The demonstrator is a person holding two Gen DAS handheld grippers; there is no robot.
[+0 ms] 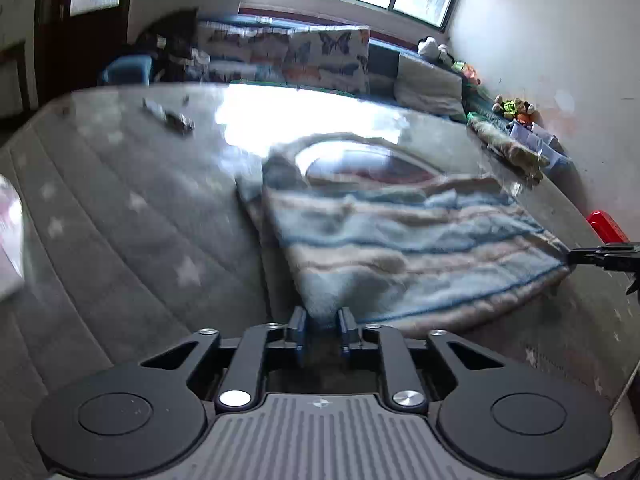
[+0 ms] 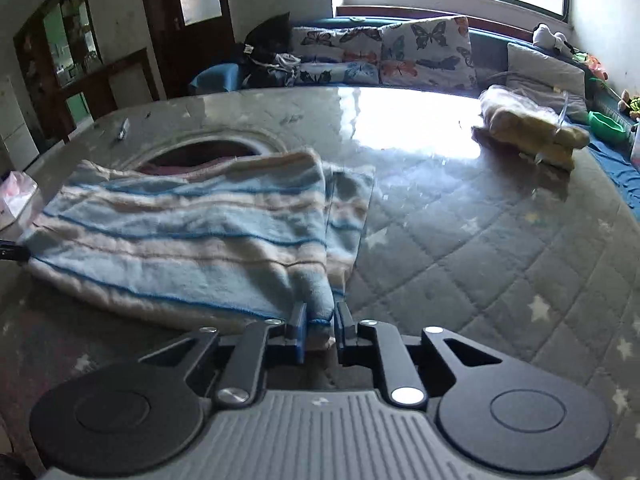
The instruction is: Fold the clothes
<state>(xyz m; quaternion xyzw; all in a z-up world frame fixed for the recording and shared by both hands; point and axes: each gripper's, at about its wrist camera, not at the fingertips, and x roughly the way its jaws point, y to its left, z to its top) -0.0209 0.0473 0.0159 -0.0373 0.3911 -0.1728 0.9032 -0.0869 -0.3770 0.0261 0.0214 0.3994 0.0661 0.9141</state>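
Observation:
A fuzzy sweater with light blue, beige and white stripes (image 1: 400,240) lies on a grey quilted mattress with white stars (image 1: 120,220). Its neck opening faces the far side. My left gripper (image 1: 322,320) is shut on the near left hem corner. My right gripper (image 2: 320,320) is shut on the near right hem corner of the sweater (image 2: 180,232). The right gripper also shows at the right edge of the left wrist view (image 1: 576,258), pinching the hem. A sleeve part (image 2: 348,208) lies folded under the right side.
A yellowish folded garment in plastic (image 2: 532,124) lies at the far right of the mattress (image 2: 480,240). Butterfly pillows (image 2: 400,52) line the far side under the window. A small dark object (image 1: 172,116) lies far left. A red object (image 1: 606,226) is at the right edge.

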